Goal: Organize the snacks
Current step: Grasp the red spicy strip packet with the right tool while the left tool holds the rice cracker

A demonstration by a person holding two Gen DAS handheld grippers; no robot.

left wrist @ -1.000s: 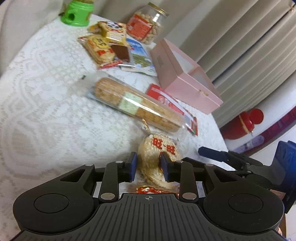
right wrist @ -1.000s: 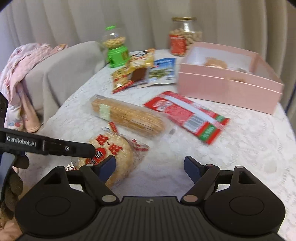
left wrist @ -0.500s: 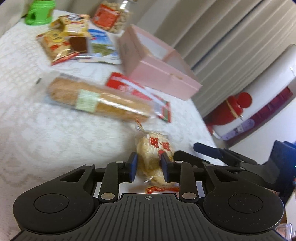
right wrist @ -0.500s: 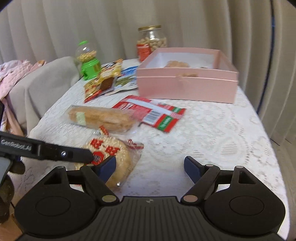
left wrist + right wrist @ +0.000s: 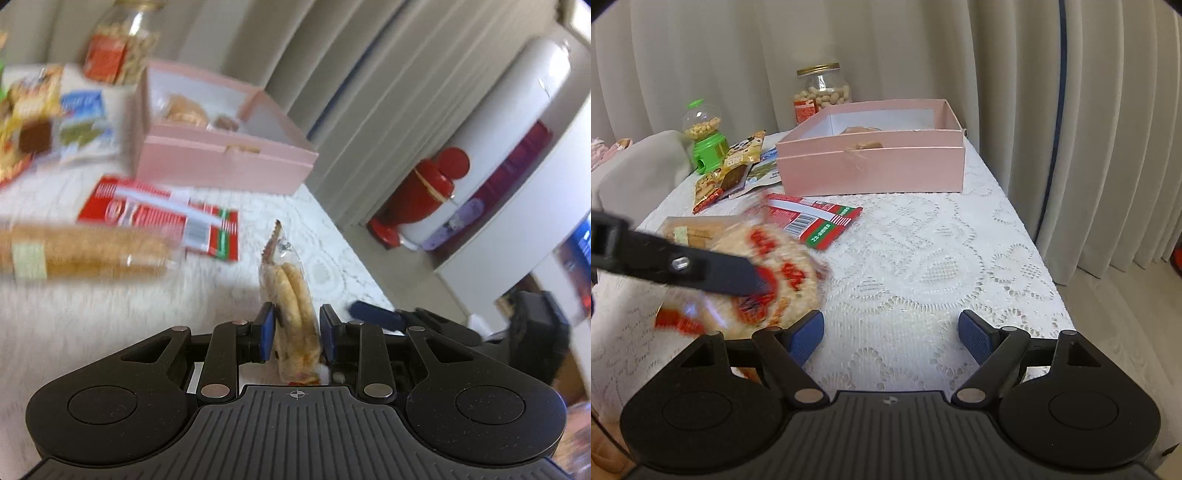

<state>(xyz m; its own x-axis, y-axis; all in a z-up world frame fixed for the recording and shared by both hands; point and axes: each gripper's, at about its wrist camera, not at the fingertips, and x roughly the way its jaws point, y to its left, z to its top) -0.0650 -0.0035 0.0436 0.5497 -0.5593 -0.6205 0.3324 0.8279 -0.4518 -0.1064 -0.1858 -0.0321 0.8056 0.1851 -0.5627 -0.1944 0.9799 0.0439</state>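
Since a second ago we have lifted and rolled the rice cracker pack edge-up, our left gripper pinching it; the pink box lies ahead-left. Our right gripper hangs spread and empty.

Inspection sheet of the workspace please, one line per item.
Surface: white lace tablecloth.
Job's things: open pink box with snacks inside; rice cracker pack lifted; long biscuit pack and red packet flat.
Clutter: peanut jar, green candy dispenser, snack bags.
Grippers: left tongs shut on the cracker pack; right tongs open, empty.
Cables: nothing seen.
Surroundings: curtains.
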